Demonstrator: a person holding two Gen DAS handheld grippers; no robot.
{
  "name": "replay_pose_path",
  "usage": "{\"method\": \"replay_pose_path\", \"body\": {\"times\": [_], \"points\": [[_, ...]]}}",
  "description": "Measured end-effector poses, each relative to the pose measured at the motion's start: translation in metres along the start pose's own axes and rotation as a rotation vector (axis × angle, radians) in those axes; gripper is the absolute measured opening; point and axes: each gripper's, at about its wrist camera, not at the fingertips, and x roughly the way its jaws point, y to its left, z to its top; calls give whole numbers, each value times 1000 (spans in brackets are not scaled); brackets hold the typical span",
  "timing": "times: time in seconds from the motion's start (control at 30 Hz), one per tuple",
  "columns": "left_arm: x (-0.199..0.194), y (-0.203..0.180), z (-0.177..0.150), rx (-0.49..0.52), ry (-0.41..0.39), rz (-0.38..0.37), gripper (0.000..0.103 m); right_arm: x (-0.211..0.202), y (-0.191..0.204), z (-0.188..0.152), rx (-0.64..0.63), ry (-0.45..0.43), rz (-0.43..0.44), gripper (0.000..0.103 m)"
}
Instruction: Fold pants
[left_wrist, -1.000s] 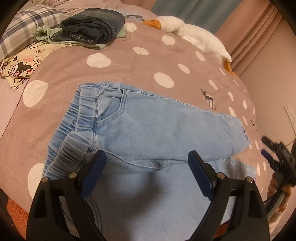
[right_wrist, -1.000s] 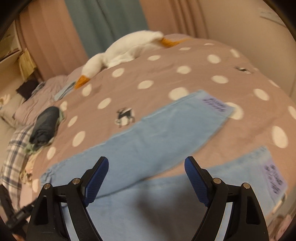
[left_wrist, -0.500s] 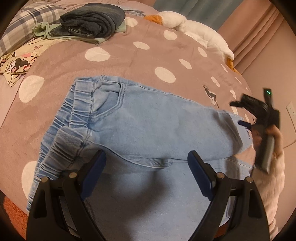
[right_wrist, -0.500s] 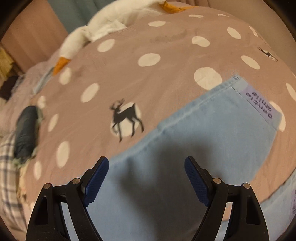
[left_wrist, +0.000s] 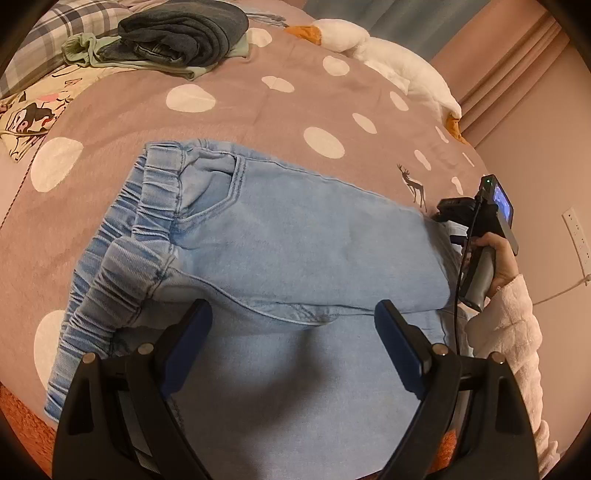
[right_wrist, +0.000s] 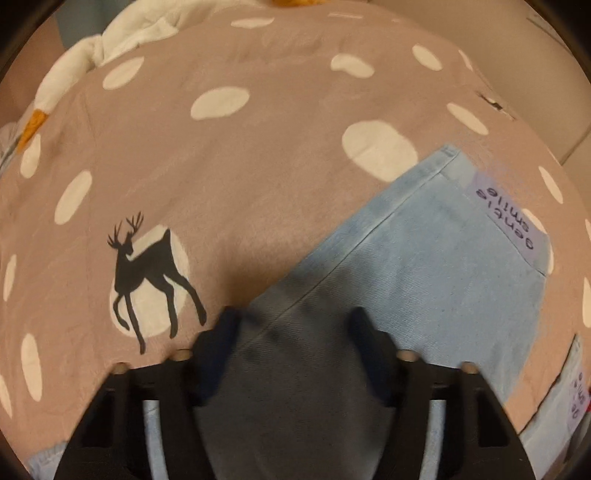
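Observation:
Light blue denim pants (left_wrist: 295, 251) lie flat on a brown polka-dot bedspread (left_wrist: 258, 96), elastic waistband at the left, legs running right. My left gripper (left_wrist: 293, 325) is open, hovering over the crotch area. My right gripper (right_wrist: 293, 325) is open, low over the far leg (right_wrist: 424, 258) near its outer seam, jaws astride the edge; it touches or nearly touches the cloth. The leg's hem bears a purple label (right_wrist: 506, 218). The right gripper's handle and the hand holding it show in the left wrist view (left_wrist: 480, 240).
A stack of folded dark clothes (left_wrist: 181, 37) sits at the far left of the bed, beside a plaid pillow (left_wrist: 55, 26). A white plush goose (left_wrist: 391, 62) lies along the far edge. A deer print (right_wrist: 151, 273) marks the bedspread beside the leg.
My right gripper has swung in and dropped low onto the far pant leg, its jaws narrower than before. My left gripper has moved slightly forward over the crotch.

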Motion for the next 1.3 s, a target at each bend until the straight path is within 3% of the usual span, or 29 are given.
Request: {"method": "replay_pose_path", "body": {"times": [0.03, 0.1, 0.2, 0.4, 0.63, 0.77, 0.87, 1.03, 1.17, 1.3], "points": [[-1, 0, -1, 1, 0, 1, 89, -2, -1, -2, -11, -6, 6, 45], [-3, -2, -1, 1, -4, -1, 89, -7, -3, -6, -1, -12, 23, 26], [-10, -6, -4, -1, -15, -4, 89, -20, -6, -10, -9, -28, 33, 13], [-32, -17, -11, 5, -74, 15, 89, -76, -50, -29, 131, -87, 292, 11], [-51, -24, -17, -37, -123, 6, 89, -164, -105, -99, 195, -259, 555, 11], [-58, -26, -21, -50, -123, -12, 89, -169, -123, -141, 238, -297, 573, 11], [-60, -25, -23, -54, -117, -7, 89, -156, -126, -161, 242, -274, 551, 11], [-58, -20, -21, -109, -119, -27, 89, -132, -124, -160, 223, -227, 470, 11], [-55, -29, -15, -109, -156, -4, 89, -122, -129, -163, 231, -207, 460, 11], [-47, -35, -9, -131, -121, -29, 89, -115, -132, -165, 230, -184, 482, 11]]}}
